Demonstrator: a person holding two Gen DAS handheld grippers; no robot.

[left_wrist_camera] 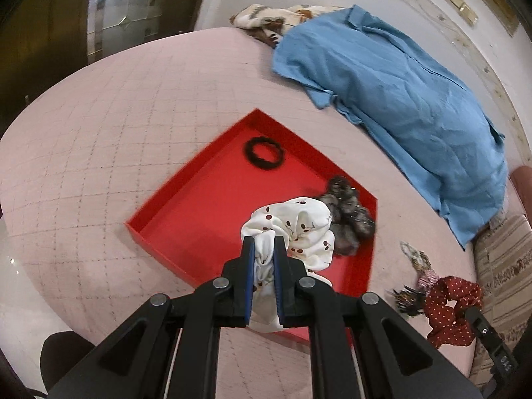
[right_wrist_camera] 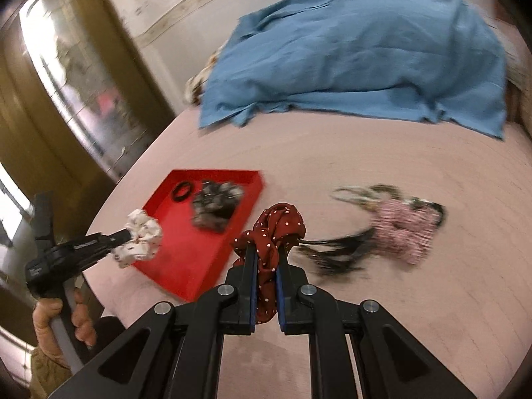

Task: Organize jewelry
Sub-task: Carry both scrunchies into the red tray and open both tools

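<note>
My left gripper point(left_wrist_camera: 264, 246) is shut on a white cherry-print scrunchie point(left_wrist_camera: 299, 222) and holds it above the near part of the red tray point(left_wrist_camera: 186, 206). The tray holds a black hair tie point(left_wrist_camera: 264, 151) and a dark furry scrunchie point(left_wrist_camera: 349, 212). My right gripper point(right_wrist_camera: 266, 252) is shut on a dark red polka-dot scrunchie point(right_wrist_camera: 276, 229), lifted beside the tray's right edge point(right_wrist_camera: 246, 212). The left gripper with the white scrunchie point(right_wrist_camera: 139, 232) shows at the left of the right wrist view.
A pink scrunchie point(right_wrist_camera: 405, 229), a black fringed piece point(right_wrist_camera: 335, 249) and a pale hair band point(right_wrist_camera: 352, 194) lie on the pink quilted bed point(right_wrist_camera: 332, 153) to the right of the tray. A blue shirt point(left_wrist_camera: 399, 93) lies at the back. The bed's edge is at the left.
</note>
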